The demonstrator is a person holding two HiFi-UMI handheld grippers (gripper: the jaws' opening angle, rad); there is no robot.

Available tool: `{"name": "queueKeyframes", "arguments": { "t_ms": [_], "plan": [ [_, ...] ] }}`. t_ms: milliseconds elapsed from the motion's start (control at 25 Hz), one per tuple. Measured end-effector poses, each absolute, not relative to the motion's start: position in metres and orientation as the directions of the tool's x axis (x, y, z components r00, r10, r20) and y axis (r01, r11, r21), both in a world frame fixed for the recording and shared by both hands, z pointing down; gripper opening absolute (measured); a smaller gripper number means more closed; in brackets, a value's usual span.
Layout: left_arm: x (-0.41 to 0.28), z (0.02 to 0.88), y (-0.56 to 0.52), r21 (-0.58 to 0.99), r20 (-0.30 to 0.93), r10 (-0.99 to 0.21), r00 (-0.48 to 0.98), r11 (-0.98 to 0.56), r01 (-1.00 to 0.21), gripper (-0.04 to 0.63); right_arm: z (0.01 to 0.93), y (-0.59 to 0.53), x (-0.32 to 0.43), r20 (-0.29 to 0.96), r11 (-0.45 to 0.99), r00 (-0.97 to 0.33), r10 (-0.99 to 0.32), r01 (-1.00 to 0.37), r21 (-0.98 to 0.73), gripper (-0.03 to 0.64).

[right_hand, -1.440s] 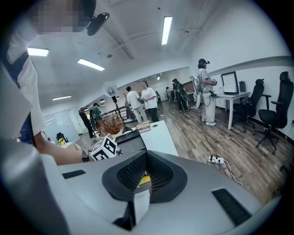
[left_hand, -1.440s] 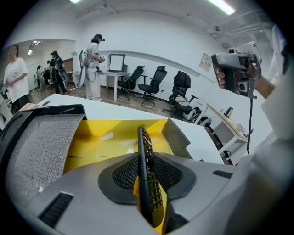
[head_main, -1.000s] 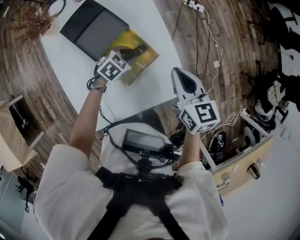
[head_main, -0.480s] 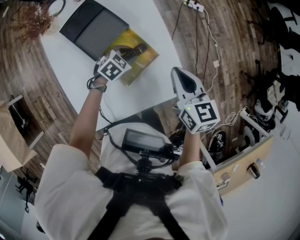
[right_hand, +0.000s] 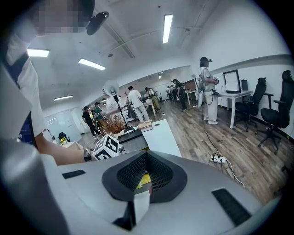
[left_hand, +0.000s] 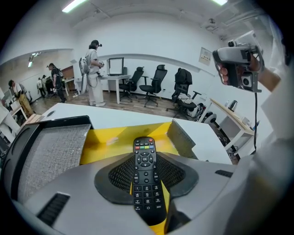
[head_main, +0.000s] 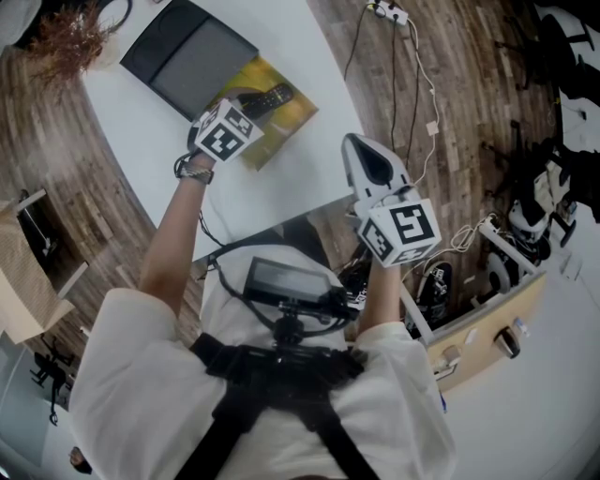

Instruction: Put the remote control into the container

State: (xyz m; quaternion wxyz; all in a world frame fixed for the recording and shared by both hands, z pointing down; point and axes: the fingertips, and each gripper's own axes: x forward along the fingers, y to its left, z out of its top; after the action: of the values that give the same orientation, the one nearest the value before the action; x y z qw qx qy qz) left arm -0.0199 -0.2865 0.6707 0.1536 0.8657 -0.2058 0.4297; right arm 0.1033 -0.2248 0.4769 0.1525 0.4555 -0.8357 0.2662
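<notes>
The black remote control (left_hand: 146, 176) lies in the yellow container (left_hand: 110, 142) on the white table. My left gripper (left_hand: 147, 170) points down at it, and its jaws have just been opening. They stand open on either side of the remote, with slivers of yellow showing beside it. In the head view the remote (head_main: 270, 97) lies aslant in the yellow container (head_main: 292, 120), just beyond my left gripper (head_main: 246, 112). My right gripper (head_main: 356, 150) hovers near the table's right edge with its tips together and nothing held, as the right gripper view (right_hand: 147, 155) also shows.
A dark grey tray (head_main: 187, 54) lies next to the container on the white table (head_main: 281, 187). Cables and a power strip (head_main: 389, 11) lie on the wooden floor to the right. People, desks and office chairs (left_hand: 156, 85) stand far behind.
The remote lies slightly farther up in the yellow container than a second ago. Both hands have kept their places.
</notes>
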Motion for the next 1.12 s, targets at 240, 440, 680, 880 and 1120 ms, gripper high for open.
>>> {"name": "queueKeyframes", "arguments": {
  "t_ms": [240,440,680,880,1120],
  "plan": [
    [-0.022,0.662,-0.29,0.081,0.795,-0.242,0.556,-0.866,-0.493,0.14,0.472,-0.226,0.101,0.489,0.45,-0.538,-0.686,-0.843,-0.295,0.003],
    [-0.028,0.657,-0.29,0.056,0.794,-0.268,0.545,-0.862,-0.505,0.138,0.469,-0.226,0.097,0.477,0.469,-0.552,-0.684,-0.833,-0.292,0.003],
    [-0.034,0.64,-0.291,0.015,0.779,-0.316,0.541,-0.854,-0.52,0.137,0.46,-0.224,0.092,0.46,0.495,-0.57,-0.681,-0.821,-0.283,0.003],
    [-0.043,0.628,-0.288,-0.005,0.767,-0.359,0.532,-0.832,-0.555,0.136,0.451,-0.221,0.088,0.438,0.526,-0.589,-0.679,-0.806,-0.27,0.004],
    [-0.045,0.602,-0.272,-0.025,0.735,-0.415,0.537,-0.808,-0.589,0.106,0.436,-0.206,0.088,0.409,0.547,-0.607,-0.682,-0.794,-0.265,0.003]
  ]
}}
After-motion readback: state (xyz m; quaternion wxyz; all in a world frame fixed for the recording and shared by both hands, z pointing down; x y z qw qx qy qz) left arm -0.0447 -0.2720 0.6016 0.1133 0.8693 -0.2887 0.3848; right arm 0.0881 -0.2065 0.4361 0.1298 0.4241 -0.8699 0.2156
